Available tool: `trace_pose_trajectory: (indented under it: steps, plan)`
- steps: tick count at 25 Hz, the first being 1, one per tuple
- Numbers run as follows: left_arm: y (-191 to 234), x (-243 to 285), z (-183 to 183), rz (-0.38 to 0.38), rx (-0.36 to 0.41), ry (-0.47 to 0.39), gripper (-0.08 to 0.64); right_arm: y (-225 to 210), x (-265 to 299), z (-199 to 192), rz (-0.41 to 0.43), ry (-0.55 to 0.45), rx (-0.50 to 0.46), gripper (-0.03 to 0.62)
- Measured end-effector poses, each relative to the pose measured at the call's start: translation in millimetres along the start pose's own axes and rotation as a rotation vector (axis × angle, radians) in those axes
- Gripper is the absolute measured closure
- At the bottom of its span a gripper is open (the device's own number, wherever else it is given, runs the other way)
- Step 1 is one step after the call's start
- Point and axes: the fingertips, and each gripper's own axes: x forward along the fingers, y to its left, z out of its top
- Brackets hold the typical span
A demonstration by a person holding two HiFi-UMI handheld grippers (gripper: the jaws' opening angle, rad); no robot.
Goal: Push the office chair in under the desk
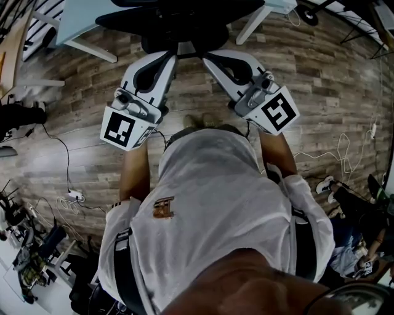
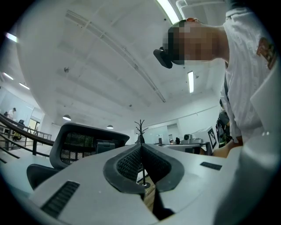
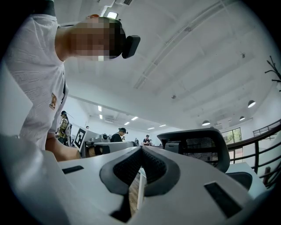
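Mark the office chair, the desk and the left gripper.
office chair (image 2: 79, 145): left gripper view, on its mesh backrest.
desk (image 1: 83, 18): head view, on the bare pale top.
left gripper (image 2: 140, 146): left gripper view, where its shut fingertips meet.

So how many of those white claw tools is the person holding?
2. The left gripper is at the head view's left, the right gripper at its right; both are shut and point toward the office chair. None seems hidden.
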Motion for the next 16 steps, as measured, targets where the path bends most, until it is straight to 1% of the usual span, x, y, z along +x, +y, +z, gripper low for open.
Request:
trace_pose_trajectory:
  steps: [4, 8, 16]
  plan:
    - [2.0, -4.3, -0.3, 0.003, -0.002, 0.004, 0.541, 2.4, 3.3, 2.9, -0.002, -0.017, 0.007, 0.56]
    - [7.5, -5.9, 0.0, 0.001, -0.006, 0.006, 0.541, 1.1, 6.8, -0.7, 0.001, -0.001, 0.009, 0.56]
    - [-1.9, -5.8, -3.2, -0.012, -0.005, 0.006, 0.541, 3.2, -1.0, -0.4, 0.001, -0.015, 0.013, 0.56]
